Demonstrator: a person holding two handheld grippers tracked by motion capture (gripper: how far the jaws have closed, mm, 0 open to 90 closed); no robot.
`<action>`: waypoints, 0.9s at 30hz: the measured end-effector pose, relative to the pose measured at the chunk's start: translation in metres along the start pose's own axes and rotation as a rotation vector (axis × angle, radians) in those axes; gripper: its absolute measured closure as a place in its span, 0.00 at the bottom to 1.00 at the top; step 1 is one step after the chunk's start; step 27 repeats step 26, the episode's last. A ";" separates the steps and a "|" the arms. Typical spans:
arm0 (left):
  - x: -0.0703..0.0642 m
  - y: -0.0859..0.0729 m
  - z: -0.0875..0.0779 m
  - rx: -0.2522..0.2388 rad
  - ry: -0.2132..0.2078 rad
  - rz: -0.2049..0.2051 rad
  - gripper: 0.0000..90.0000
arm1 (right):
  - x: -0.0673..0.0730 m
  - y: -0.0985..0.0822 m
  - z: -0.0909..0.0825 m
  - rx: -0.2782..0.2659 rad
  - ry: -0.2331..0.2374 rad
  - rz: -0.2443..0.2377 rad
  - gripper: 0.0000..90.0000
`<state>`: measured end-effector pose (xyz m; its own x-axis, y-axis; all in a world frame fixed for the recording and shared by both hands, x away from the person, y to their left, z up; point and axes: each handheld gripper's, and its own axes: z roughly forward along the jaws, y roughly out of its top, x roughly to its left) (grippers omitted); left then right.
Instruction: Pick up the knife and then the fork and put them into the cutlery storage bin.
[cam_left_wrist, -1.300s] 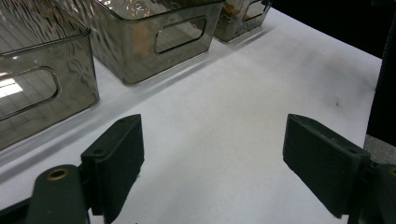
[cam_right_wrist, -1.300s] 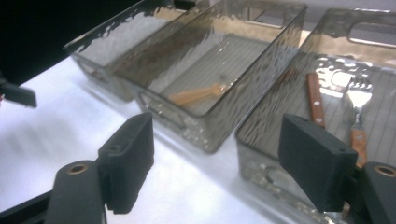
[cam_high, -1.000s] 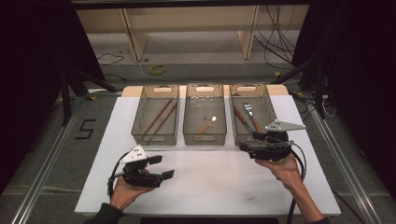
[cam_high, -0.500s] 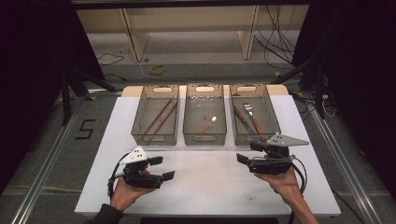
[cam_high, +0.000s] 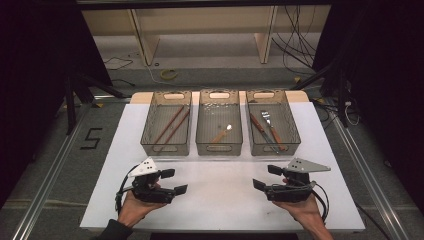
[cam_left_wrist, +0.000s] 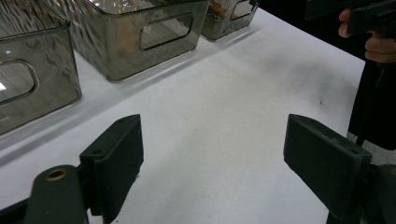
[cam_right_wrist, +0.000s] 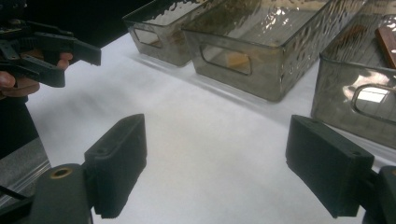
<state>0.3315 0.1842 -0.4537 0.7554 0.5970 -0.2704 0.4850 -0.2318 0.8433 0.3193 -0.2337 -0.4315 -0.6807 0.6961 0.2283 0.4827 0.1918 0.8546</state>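
Resting low in the frame, the black left gripper (cam_high: 174, 181) and black right gripper (cam_high: 266, 177) are held wide apart, gripping nothing, below three clear plastic bins (cam_high: 219, 148).

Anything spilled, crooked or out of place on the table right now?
Nothing stands out. The three bins sit in a straight row with the utensils inside them, and both claws, left and right, are open and hold nothing.

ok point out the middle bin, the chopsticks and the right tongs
middle bin (cam_high: 219, 148) high view, near wall by the handle slot
chopsticks (cam_high: 170, 125) high view, mid-shaft, in the left bin
right tongs (cam_high: 265, 177) high view, between the tips
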 end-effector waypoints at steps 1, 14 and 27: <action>0.000 0.000 0.000 0.000 -0.001 -0.001 0.22 | 0.000 -0.001 0.000 -0.001 0.001 0.003 0.24; -0.001 -0.002 -0.001 -0.004 -0.001 -0.004 0.21 | -0.001 -0.006 -0.004 -0.005 -0.014 0.005 0.23; 0.000 -0.003 -0.002 -0.008 -0.003 -0.003 0.21 | 0.000 -0.006 -0.004 -0.018 -0.020 0.001 0.23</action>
